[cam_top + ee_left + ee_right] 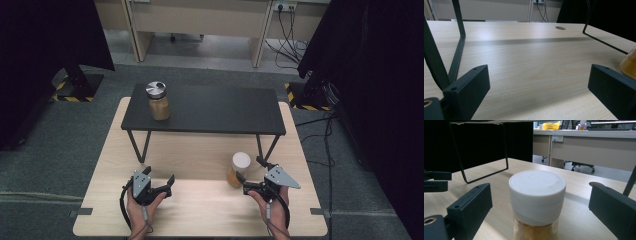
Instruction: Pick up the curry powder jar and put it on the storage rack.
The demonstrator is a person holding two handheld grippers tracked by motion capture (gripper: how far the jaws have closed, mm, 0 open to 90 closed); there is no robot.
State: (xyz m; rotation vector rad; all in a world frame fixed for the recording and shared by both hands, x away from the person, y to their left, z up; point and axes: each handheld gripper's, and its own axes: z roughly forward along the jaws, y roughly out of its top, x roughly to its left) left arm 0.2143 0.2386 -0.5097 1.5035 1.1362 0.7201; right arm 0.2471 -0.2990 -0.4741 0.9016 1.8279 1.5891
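Right tool (540, 205) astride white-capped amber jar (537, 197)

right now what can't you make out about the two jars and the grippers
- White-lid jar: base cut off by the bottom edge in the right gripper view; in the left gripper view, a sliver at the right edge.
- Metal-lid jar: contents too small to identify in the high view.
- Right gripper: high view, gap to the jar unclear.

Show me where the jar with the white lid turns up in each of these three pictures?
High view: the white-lidded jar stands on the table at lower right, just beyond the right gripper.
Left gripper view: an amber sliver of it at the right edge.
Right gripper view: centre foreground, between the open fingers, untouched.
Shared landmark: the black shelf's wire leg.
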